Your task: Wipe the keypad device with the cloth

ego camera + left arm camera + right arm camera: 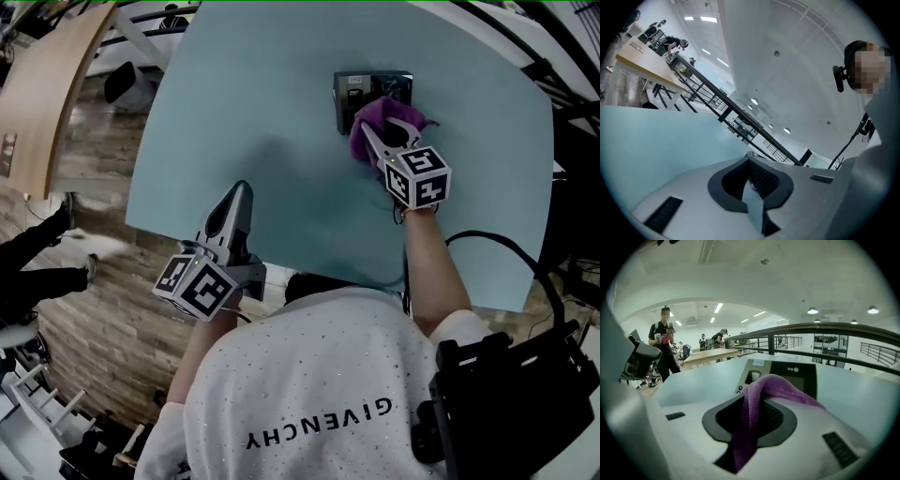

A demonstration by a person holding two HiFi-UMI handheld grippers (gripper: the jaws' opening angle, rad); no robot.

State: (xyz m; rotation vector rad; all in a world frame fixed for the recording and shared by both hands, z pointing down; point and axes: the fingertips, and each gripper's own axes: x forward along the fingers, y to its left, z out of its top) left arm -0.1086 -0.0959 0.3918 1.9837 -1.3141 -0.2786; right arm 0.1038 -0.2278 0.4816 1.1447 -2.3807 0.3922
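- The person's white shirt (pixel 309 375) fills the bottom of the head view, with a black box (pixel 506 394) at its right side.
- A black cable (pixel 506 246) arcs from behind the right arm toward that box.
- The left gripper (pixel 243 192) sits at the near edge of the table (pixel 262 103), pointing up across the bare top. Its jaws are pressed together at the tips with nothing between them, and it is well apart from the device.
- The right gripper (pixel 368 131) reaches farther in, toward the far right part of the table. Its jaws are clamped on the purple cloth (pixel 389 114).
- The cloth hangs in a fold between the jaws and drapes over their tips onto the near right part of the keypad device (pixel 354 92).
- The device lies flat on the table, dark-faced, with a small screen and buttons showing left of the cloth. Its right part is covered.
- Beyond the table's left edge lies the wood floor (pixel 103 281), and farther left a wooden desk (pixel 47 84).
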